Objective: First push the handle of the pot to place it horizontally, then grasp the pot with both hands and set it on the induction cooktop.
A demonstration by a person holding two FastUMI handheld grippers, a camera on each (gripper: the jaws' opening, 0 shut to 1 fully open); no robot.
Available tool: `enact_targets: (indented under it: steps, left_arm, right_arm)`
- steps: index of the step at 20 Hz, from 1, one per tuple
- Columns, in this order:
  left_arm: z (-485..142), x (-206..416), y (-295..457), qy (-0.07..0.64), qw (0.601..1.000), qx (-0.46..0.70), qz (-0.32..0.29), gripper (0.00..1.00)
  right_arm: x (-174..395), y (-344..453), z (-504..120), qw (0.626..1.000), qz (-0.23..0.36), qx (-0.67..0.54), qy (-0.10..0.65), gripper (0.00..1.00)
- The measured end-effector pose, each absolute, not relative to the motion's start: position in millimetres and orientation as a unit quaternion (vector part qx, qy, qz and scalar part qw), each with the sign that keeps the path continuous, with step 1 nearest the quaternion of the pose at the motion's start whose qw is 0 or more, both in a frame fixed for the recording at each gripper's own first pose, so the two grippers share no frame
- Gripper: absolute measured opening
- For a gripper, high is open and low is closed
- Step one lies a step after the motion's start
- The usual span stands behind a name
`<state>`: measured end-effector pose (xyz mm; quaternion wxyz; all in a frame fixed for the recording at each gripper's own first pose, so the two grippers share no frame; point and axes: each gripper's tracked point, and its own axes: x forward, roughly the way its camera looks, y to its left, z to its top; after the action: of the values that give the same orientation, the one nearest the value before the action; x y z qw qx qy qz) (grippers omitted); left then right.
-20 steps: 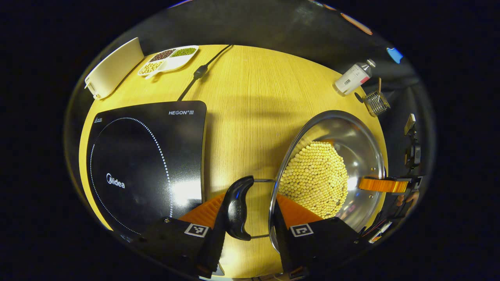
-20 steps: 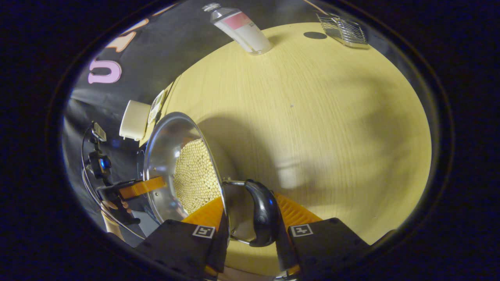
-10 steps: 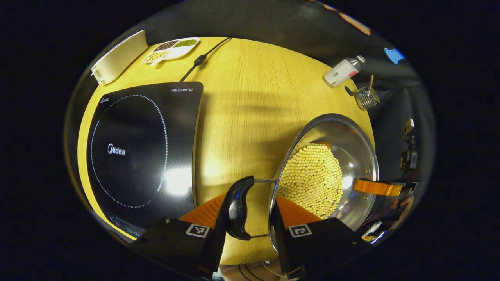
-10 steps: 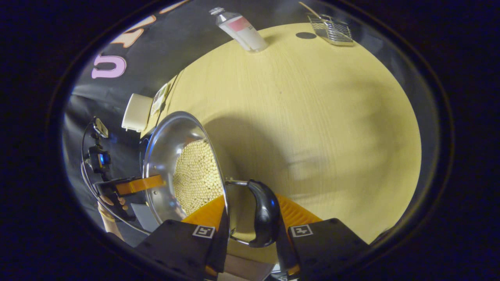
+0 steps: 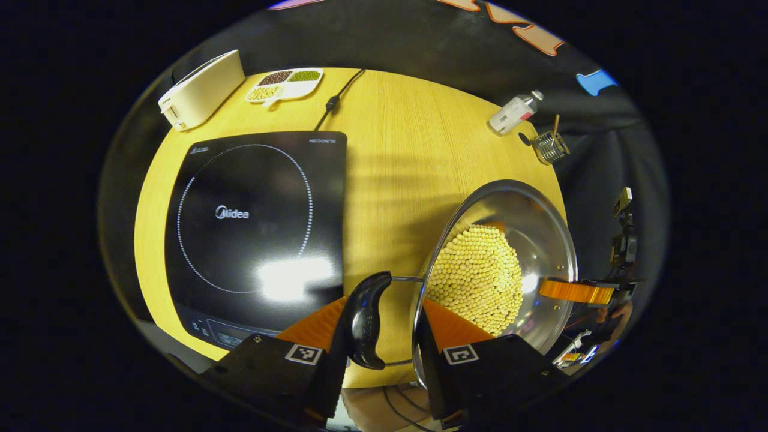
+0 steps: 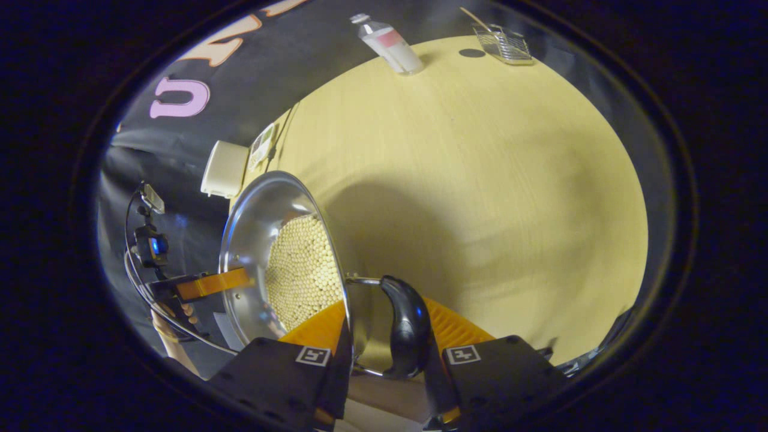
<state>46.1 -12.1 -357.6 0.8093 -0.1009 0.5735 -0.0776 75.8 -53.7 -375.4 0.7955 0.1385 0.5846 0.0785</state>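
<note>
Pot (image 5: 540,240) of polished steel, its bowl heaped with pale yellow beans (image 5: 477,279), was held above the wooden table (image 5: 396,174) by both grippers, one on each of its black side handles. In the left gripper view, the left gripper (image 5: 384,336) was closed on the near handle (image 5: 365,321), one finger outside the handle and the other inside the pot's rim, both pressing. Across the pot from it, the right gripper (image 5: 576,292) met the far rim, a hand behind it.

In the right gripper view, the right gripper (image 6: 384,339) was clamped the same way on the opposite handle (image 6: 408,327), with the pot (image 6: 252,240) tilting in the picture and the left gripper (image 6: 210,285) at its far side.

Relative to the pot, the induction cooktop (image 5: 252,228) lay well apart on the table, black and glossy, with nothing on it. Beyond the cooktop stood a cream-coloured box (image 5: 201,90) and a divided dish of beans (image 5: 285,84), with a black cable (image 5: 336,99) beside the dish. Beyond the pot stood a small bottle (image 5: 513,112) and, just beside it, a wire basket (image 5: 551,147).
</note>
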Motion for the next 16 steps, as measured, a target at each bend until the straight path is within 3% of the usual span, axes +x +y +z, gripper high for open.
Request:
enact_targets:
  steps: [12,13,16]
  left_arm:
    - [-348,45,130,0.549,0.826,-0.089,-0.094,0.59]
    - [-348,46,144,0.546,0.828,-0.085,-0.092,0.59]
    - [-351,55,182,0.536,0.837,-0.075,-0.082,0.58]
  right_arm:
    - [50,100,-381,0.808,0.056,0.143,0.568,0.55]
    - [51,113,-384,0.809,0.056,0.141,0.568,0.50]
    - [62,150,-391,0.814,0.061,0.131,0.563,0.50]
